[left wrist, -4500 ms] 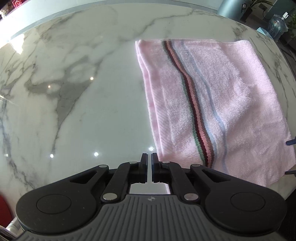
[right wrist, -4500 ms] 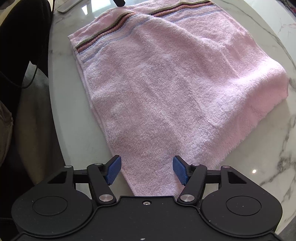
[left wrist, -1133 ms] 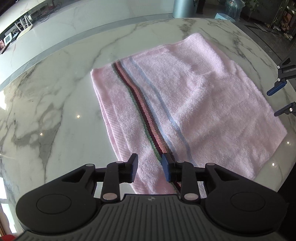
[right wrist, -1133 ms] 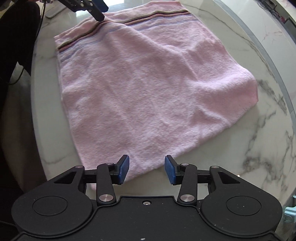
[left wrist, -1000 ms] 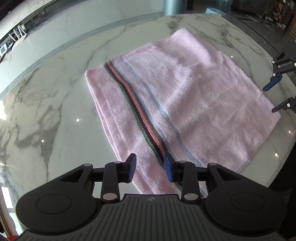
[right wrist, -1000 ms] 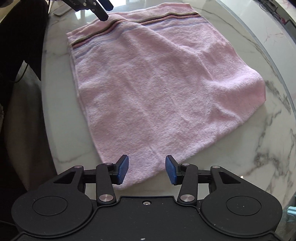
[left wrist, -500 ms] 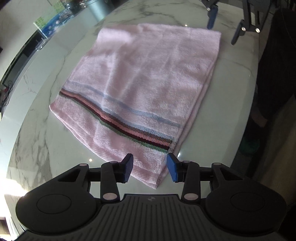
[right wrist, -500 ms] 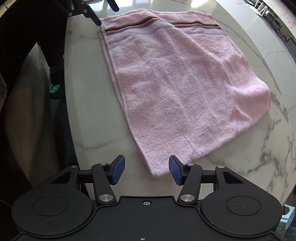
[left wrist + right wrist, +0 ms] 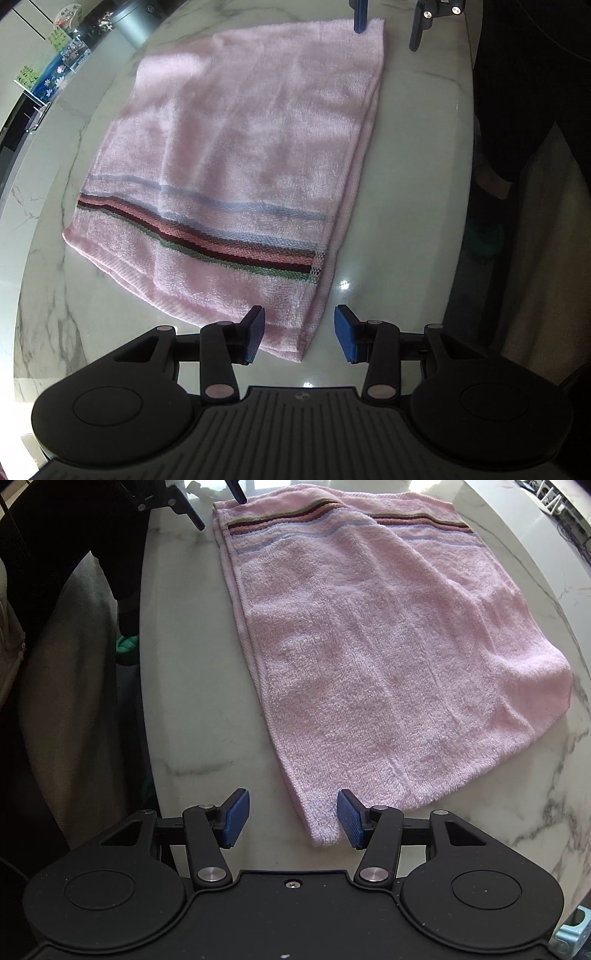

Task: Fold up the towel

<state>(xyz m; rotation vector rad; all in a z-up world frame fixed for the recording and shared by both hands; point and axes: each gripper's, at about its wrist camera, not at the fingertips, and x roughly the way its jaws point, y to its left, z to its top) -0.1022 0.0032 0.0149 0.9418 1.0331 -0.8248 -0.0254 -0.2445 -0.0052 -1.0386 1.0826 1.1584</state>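
Observation:
A pink towel [image 9: 236,147] with dark red, green and blue stripes lies folded in half on the marble table [image 9: 406,184]. It also shows in the right wrist view [image 9: 388,646]. My left gripper [image 9: 298,334] is open, with the striped-end near corner of the towel between its jaws. My right gripper [image 9: 291,823] is open at the plain-end near corner, which lies by its right pad. The right gripper's fingertips [image 9: 360,16] show at the far corner in the left wrist view. The left gripper's fingertips [image 9: 195,518] show at the far corner in the right wrist view.
The rounded table edge [image 9: 467,184] runs close beside the towel's long side. The person's dark clothing [image 9: 74,535] and the floor lie beyond it. A grey cylinder [image 9: 138,20] and colourful items stand past the far side of the table.
Both grippers swung round the table edge to the towel's two near corners, facing each other along its long side. The left gripper went from shut to open. The towel has stayed flat.

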